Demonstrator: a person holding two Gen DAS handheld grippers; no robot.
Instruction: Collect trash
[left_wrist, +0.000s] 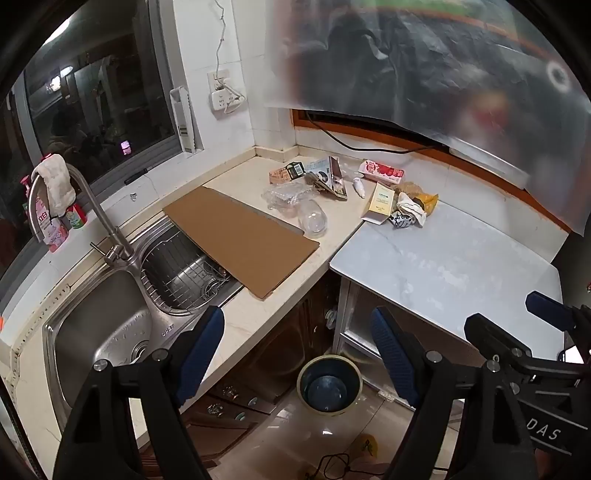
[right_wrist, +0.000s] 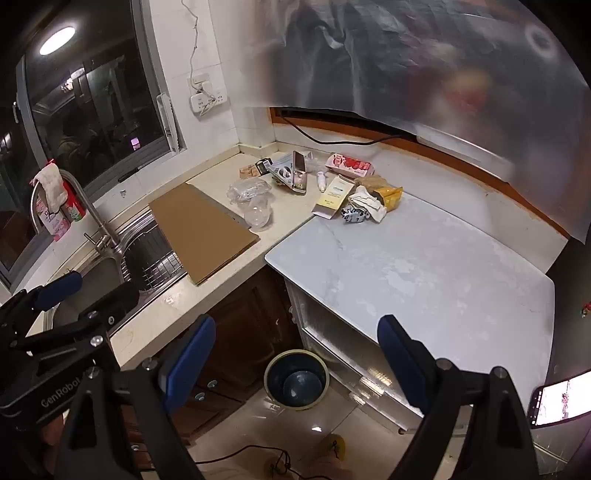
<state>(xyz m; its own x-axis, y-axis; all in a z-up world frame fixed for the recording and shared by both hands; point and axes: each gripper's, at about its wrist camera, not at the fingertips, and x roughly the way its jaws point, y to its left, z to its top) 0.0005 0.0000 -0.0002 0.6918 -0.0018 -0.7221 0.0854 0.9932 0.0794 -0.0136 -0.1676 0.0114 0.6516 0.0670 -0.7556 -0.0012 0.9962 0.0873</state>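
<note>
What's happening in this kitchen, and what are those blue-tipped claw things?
A person holds two hand-held grippers, the left gripper and right gripper, both open and empty, above a bin on the floor. The trash pile of wrappers, small boxes and clear plastic lies untouched at the back of the counter, beside a cardboard sheet partly covering the sink. Collecting hasn't begun.

Warm indoor light, ceiling lamp (right_wrist: 57, 40) mirrored in dark window (right_wrist: 92, 110), fisheye-bent edges, blurred upper right
</note>
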